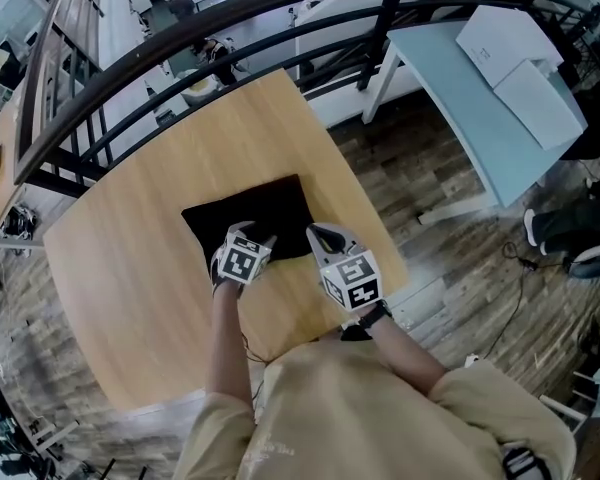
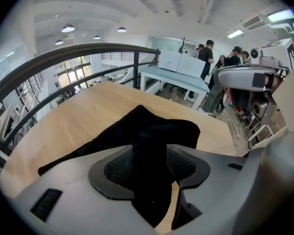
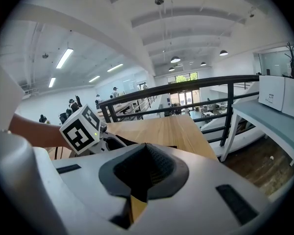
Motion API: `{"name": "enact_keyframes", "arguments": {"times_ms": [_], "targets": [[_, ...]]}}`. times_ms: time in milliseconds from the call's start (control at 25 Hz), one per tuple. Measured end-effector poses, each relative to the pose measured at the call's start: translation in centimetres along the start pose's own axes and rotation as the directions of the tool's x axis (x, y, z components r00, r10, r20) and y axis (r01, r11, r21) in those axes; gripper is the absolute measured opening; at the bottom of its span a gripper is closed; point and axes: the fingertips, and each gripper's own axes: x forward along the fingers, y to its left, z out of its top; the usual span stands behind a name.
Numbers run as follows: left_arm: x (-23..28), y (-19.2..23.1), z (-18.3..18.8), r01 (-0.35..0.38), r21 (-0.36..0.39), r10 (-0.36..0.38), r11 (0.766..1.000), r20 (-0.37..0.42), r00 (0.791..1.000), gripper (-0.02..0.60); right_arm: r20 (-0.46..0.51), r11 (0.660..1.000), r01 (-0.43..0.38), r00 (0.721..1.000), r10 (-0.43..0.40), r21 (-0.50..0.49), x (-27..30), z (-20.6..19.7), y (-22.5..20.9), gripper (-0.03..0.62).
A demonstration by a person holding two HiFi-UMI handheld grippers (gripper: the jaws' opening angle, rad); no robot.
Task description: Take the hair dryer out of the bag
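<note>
Left tongs [image 2: 149, 161] apart over black bag [image 2: 159, 127] | contents hidden | right tongs [image 3: 146, 151] closed

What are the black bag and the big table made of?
The black bag looks like soft cloth with a dull finish: it lies limp and flat, with floppy edges and no shine. The table looks like pale wood, or maybe wood-look board: it is smooth, with faint grain lines.

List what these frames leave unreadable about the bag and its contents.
- Hair dryer: seen in no view; the black bag shows only outer cloth.
- Bag's opening: head view, near edge covered by the left gripper and right gripper.
- Right gripper view: bag mostly hidden behind its own shut jaws and the left gripper.
</note>
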Motion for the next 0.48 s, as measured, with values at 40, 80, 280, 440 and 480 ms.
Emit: {"name": "enact_keyframes", "arguments": {"times_ms": [40,80,280,440,480], "targets": [[0.1,-0.2,-0.4,0.014,0.007,-0.014,1.000,-0.024,1.000,0.216,-0.005,1.000,-0.004,1.000,0.004,0.000,0.0,-0.2,0.0,0.008],[0.2,-0.3,-0.7,0.025,0.022,-0.023,0.999,-0.051,0.998,0.215,-0.009,1.000,-0.007,1.000,0.007,0.000,0.1,-0.3,0.1,0.008],[0.7,-1.0,-1.5,0.056,0.053,-0.050,0.997,-0.109,0.993,0.162,-0.012,1.000,-0.017,1.000,0.017,0.003,0.2,-0.3,0.0,0.008],[0.3,-1.3,-1.2,0.042,0.071,-0.035,0.997,-0.100,0.994,0.099,-0.004,1.000,-0.017,1.000,0.017,0.011,0.2,0.0,-0.4,0.008],[0.1,-1.2,-1.0,0.029,0.076,-0.022,0.997,-0.095,0.995,0.062,-0.003,1.000,-0.016,1.000,0.016,0.012,0.1,0.1,-0.5,0.008]]}}
